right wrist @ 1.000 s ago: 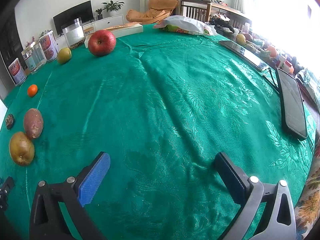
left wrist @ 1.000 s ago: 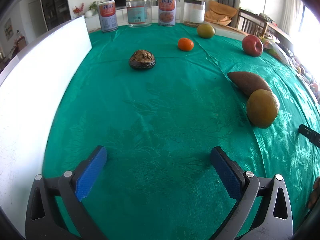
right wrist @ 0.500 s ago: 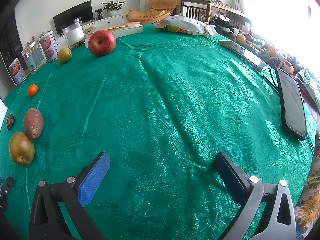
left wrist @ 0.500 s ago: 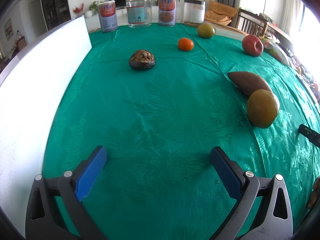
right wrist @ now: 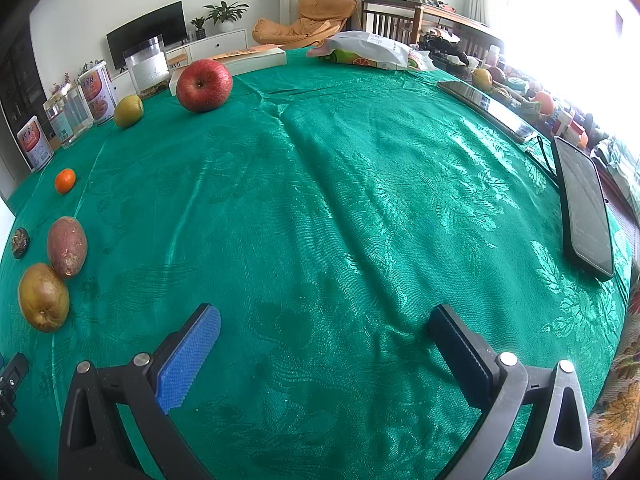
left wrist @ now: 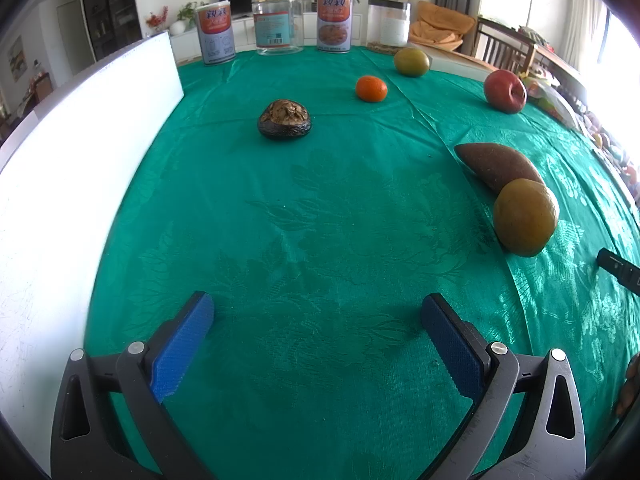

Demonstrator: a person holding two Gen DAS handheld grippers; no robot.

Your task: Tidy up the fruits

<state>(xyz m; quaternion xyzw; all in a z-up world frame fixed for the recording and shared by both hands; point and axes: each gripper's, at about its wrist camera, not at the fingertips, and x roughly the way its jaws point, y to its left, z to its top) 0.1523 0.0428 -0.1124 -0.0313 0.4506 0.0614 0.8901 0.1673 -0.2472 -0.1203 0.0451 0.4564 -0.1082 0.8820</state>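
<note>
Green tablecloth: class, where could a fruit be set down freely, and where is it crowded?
Free: the wide cloth between the red apple and the phone; also between the white board and the brown pear. Crowded: the pear beside the sweet potato.

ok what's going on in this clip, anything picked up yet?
Nothing yet. The left claw and right claw are both open and empty, low over the green tablecloth. The fruit lies scattered and untouched: a red apple, small orange, green fruit, brown pear touching a sweet potato, and a dark shrivelled piece.
</note>
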